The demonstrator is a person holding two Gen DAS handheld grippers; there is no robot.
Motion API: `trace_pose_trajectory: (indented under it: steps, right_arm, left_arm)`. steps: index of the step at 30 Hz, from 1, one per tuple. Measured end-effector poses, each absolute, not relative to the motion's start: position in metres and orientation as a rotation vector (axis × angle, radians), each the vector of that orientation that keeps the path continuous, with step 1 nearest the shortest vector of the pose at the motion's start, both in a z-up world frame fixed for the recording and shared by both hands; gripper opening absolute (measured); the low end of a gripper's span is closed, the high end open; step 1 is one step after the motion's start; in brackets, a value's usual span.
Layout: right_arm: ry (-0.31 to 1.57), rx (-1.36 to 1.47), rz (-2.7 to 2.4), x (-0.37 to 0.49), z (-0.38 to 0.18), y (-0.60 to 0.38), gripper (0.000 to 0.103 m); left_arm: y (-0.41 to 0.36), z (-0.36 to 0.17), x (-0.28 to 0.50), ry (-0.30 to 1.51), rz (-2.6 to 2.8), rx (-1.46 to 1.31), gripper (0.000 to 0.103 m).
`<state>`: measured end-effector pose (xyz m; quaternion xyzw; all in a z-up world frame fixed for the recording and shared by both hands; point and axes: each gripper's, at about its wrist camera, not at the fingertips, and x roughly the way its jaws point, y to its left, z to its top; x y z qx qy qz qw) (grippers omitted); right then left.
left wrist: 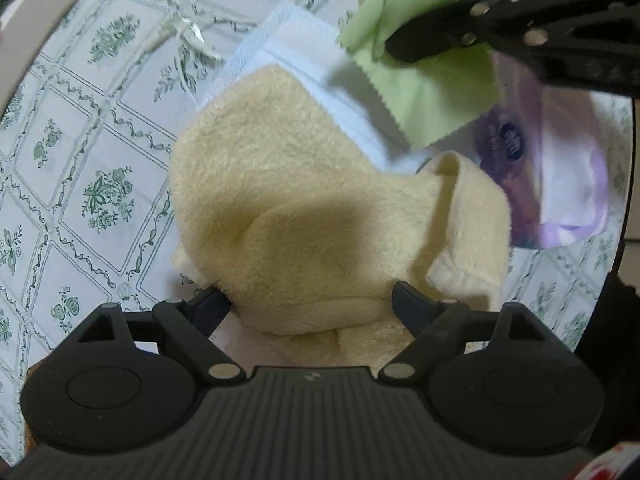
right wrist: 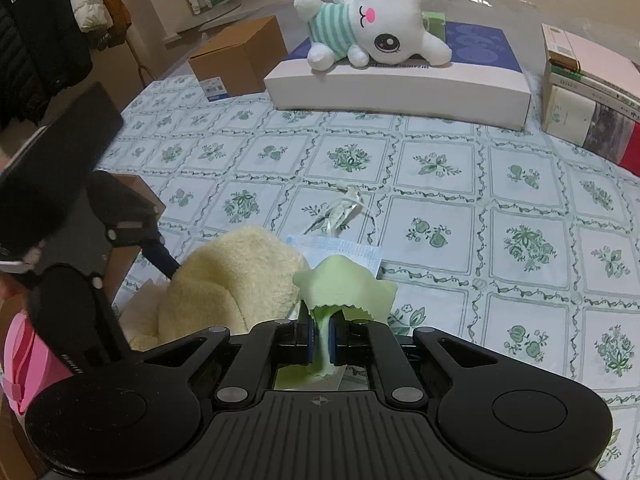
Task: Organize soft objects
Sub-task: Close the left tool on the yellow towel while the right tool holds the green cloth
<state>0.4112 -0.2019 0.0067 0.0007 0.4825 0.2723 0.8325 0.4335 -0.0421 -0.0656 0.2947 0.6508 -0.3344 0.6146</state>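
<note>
A cream fluffy towel (left wrist: pixel 320 208) lies bunched on the flowered tablecloth (left wrist: pixel 80 152). My left gripper (left wrist: pixel 310 304) points straight down over it, open, with the towel's near fold between its fingertips. A light blue face mask (left wrist: pixel 288 40) sticks out from under the towel's far side. My right gripper (right wrist: pixel 324 336) is shut on a light green cloth (right wrist: pixel 344 284) and holds it up beside the towel (right wrist: pixel 232 280). In the left wrist view the right gripper (left wrist: pixel 408 44) hangs at the top right with the green cloth (left wrist: pixel 424 80).
A crumpled clear wrapper (right wrist: pixel 340 212) lies beyond the mask (right wrist: pixel 344 250). Far back, a white plush bunny (right wrist: pixel 376 28) rests on a white flat box (right wrist: pixel 400 92). A cardboard box (right wrist: pixel 240 60) and stacked books (right wrist: pixel 588 92) flank it. A pink object (right wrist: pixel 24 360) sits at the left edge.
</note>
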Motion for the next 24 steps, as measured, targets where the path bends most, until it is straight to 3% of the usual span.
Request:
trace_pose_trajectory:
  steps: [4, 7, 9, 11, 24]
  right_arm:
    - [1.020, 0.002, 0.569, 0.410, 0.004, -0.207, 0.007]
    - [1.015, 0.006, 0.559, 0.408, 0.004, -0.212, 0.007]
    - [1.011, 0.014, 0.554, 0.406, 0.005, -0.216, 0.007]
    - [1.007, 0.023, 0.548, 0.404, 0.008, -0.220, 0.007]
    - [0.922, 0.045, 0.519, 0.374, 0.057, -0.236, 0.007]
  left_arm:
    - [-0.045, -0.077, 0.433, 1.515, -0.754, 0.707, 0.072]
    - [-0.045, -0.081, 0.436, 1.503, -0.742, 0.723, 0.053]
    - [-0.044, -0.079, 0.435, 1.485, -0.732, 0.732, 0.028]
    - [-0.042, -0.078, 0.435, 1.470, -0.720, 0.722, 0.019]
    - [-0.029, 0.029, 0.418, 1.211, -0.651, 0.576, 0.013]
